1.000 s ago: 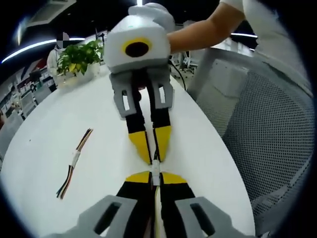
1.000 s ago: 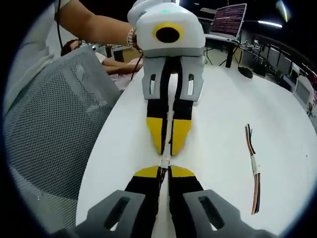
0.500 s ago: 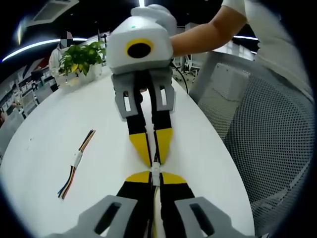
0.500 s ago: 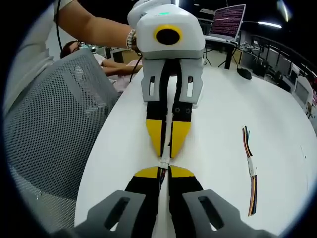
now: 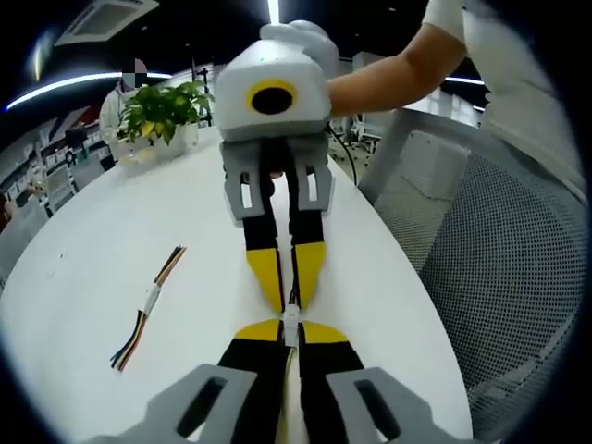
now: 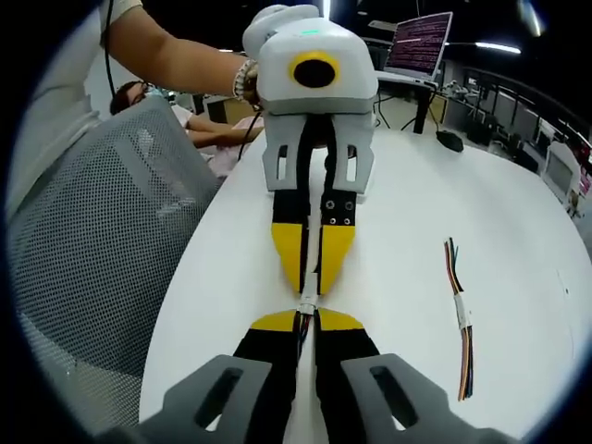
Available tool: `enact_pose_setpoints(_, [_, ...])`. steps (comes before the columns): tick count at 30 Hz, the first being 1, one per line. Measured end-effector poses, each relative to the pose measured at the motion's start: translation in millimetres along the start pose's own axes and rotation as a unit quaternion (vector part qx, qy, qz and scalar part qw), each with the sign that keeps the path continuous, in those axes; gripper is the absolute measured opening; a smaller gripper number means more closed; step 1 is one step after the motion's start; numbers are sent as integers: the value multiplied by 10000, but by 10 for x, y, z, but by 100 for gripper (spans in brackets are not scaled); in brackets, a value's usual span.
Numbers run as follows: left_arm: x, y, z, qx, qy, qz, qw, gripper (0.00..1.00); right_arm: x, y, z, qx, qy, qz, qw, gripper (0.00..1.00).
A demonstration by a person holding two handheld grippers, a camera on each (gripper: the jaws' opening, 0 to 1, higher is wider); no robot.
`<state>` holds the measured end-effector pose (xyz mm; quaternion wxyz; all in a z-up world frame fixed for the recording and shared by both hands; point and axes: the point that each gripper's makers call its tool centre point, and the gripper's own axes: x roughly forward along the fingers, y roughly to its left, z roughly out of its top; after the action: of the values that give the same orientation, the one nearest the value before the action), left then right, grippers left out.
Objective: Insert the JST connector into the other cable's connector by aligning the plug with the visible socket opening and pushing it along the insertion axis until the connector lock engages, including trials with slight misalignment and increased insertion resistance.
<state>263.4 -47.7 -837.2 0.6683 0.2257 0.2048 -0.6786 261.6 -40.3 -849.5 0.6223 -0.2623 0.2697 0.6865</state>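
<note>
Two small white JST connectors [image 5: 290,319] meet tip to tip between the grippers above the white table [image 5: 83,277]. My left gripper [image 5: 290,328] rises from the bottom of the left gripper view, shut on one cable's connector. Facing it, my right gripper [image 5: 288,294] comes down from the top, shut on the other. In the right gripper view the same joint, the JST connectors [image 6: 308,303], sits between my right gripper [image 6: 308,319] below and my left gripper [image 6: 309,282] above. Whether the lock has caught cannot be told.
A spare multicoloured cable [image 5: 148,305] with a white connector lies on the table; it appears as the spare cable [image 6: 458,319] in the right gripper view. A mesh chair [image 6: 92,240] stands at the table edge. A potted plant [image 5: 162,106] and a laptop [image 6: 421,42] sit farther off.
Both views have shifted slightly with the hands. The grippers stay tip to tip, shut on the connectors, with no clear change at the joint.
</note>
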Motion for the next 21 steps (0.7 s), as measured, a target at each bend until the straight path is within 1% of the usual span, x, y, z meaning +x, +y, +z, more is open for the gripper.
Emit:
enact_pose_setpoints(4, [-14, 39, 35, -36, -127, 60, 9999, 0, -59, -40, 19, -1, -124, -58, 9999, 3])
enact_pose_setpoints(9, [-34, 169, 46, -69, -241, 151, 9996, 0, -100, -124, 39, -70, -205, -130, 9997, 3])
enact_pose_setpoints(11, [-39, 225, 55, -72, -263, 188, 9995, 0, -129, -201, 48, -107, -267, -202, 9994, 3])
enact_pose_setpoints(13, [-41, 320, 73, -57, -288, 260, 9992, 0, -148, -263, 49, -128, -284, -261, 9992, 3])
enact_pose_setpoints(16, [-33, 413, 94, -50, -287, 319, 9991, 0, -178, -357, 47, -119, -304, -329, 9989, 3])
enact_pose_setpoints(18, [-19, 504, 113, -68, -294, 404, 9987, 0, -207, -469, 19, -41, -331, -411, 9986, 3])
enact_pose_setpoints(21, [-12, 606, 125, -129, -367, 471, 9981, 0, -243, -564, 5, 23, -399, -485, 9980, 3])
